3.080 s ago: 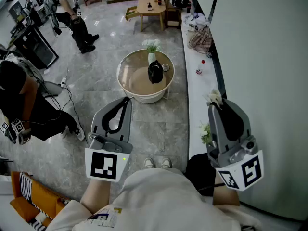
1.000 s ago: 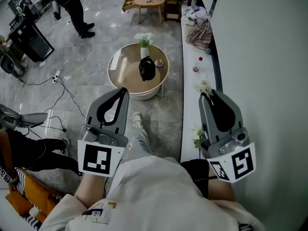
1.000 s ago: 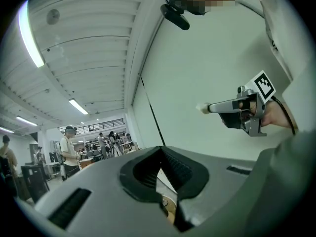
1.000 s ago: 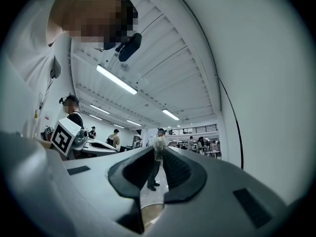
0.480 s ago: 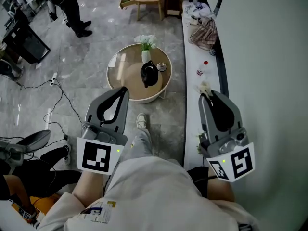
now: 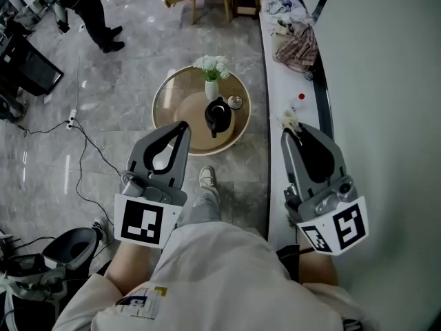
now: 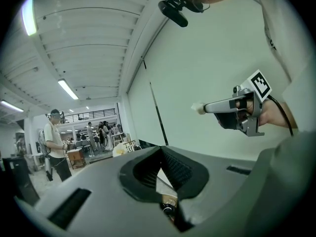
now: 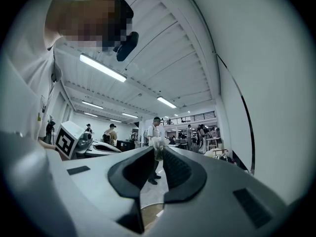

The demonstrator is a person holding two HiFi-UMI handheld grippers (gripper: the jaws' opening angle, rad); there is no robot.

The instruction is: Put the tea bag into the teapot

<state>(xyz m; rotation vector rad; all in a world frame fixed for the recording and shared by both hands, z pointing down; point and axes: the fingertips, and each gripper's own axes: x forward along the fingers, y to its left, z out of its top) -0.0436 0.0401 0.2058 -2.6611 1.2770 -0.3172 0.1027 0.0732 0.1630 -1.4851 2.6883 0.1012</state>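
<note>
The black teapot stands upright on the round table. What it holds cannot be made out from the head view. Just behind the teapot, a white vase holds a bunch of white flowers. A small cup sits just beside the teapot on its right, and its contents are too small to read. The tea bag is not in the teapot. It is held in the air, well apart from the teapot and to its right, above the white ledge. The right gripper has its jaw tips pinched on the tea bag, and the right gripper view confirms this: the pale tea bag sits clamped at the tips of the right gripper. The left gripper hovers near the teapot on the nearer side. In the left gripper view the left gripper has its jaw tips together with nothing between them. Compared with three seconds earlier, the two shoes no longer stand side by side. One shoe is now stepped forward toward the teapot, and the round table fills slightly more of the view. The crouching person at the left has gone from the frame. The teapot, vase and cup keep the same arrangement, and the grip on the tea bag is unchanged.
</note>
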